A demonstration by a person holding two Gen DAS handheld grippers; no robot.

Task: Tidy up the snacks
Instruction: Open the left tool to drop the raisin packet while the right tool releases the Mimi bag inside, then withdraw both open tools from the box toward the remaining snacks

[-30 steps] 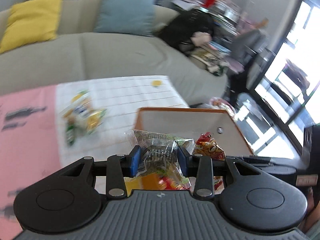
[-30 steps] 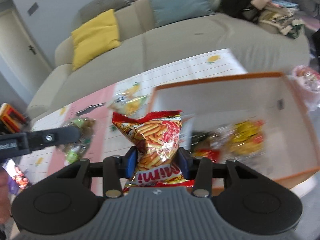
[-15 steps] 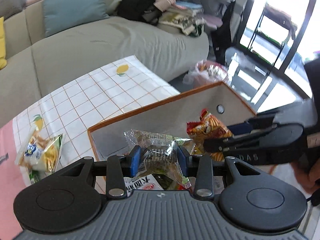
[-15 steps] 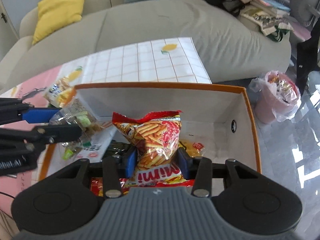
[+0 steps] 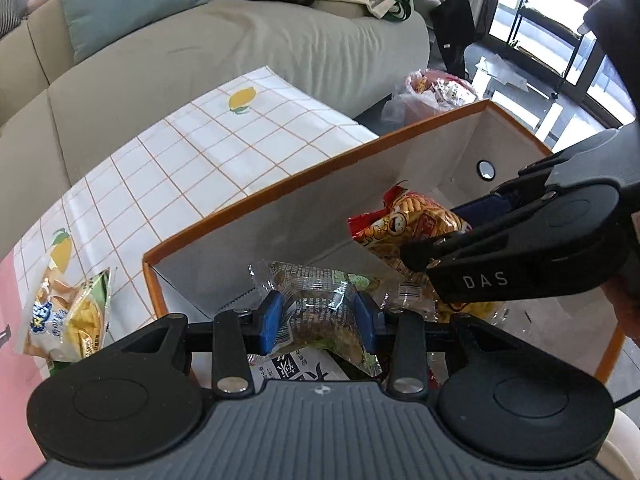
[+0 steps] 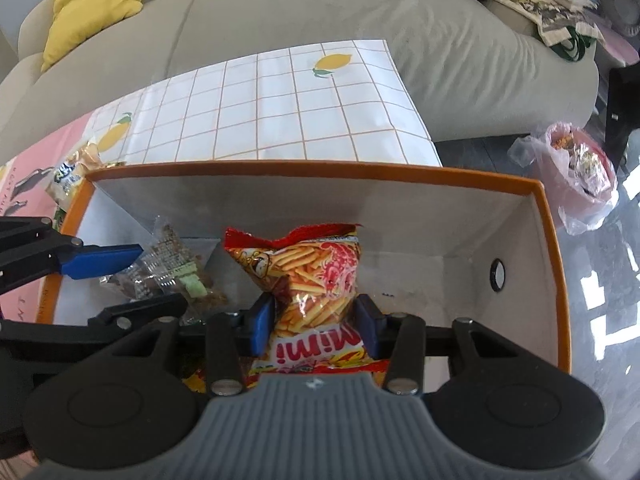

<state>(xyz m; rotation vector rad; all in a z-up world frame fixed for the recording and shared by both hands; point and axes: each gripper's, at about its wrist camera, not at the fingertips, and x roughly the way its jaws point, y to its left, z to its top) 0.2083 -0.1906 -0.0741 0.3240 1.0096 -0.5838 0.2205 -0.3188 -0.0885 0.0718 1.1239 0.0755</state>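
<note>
Snacks first, from the left: one yellow-and-green packet [image 5: 66,316] lying loose on the checked tablecloth [image 5: 192,160], outside the orange-rimmed box [image 5: 256,200]. Probably light, crinkly and easily crushed; best pinched across the flat middle or by a sealed end, not squeezed hard.

Next, clear-wrapped snack pack [image 5: 320,308] pinched across its middle by the left gripper [image 5: 320,314], blue pads pressing both sides, jaws at a middling width, hanging just inside the box's near-left corner. Looks soft, slippery film over lumpy contents; liable to slide if the pinch loosens.

Further right, red Mimi bag [image 6: 316,280] clamped low on its body by the right gripper [image 6: 316,322], jaws half closed on it, upright over the box's middle. Seems puffy, air-filled, nearly weightless, with brittle sticks inside; a gentle squeeze should suffice. More wrappers partly hidden beneath both grippers on the box floor.
</note>
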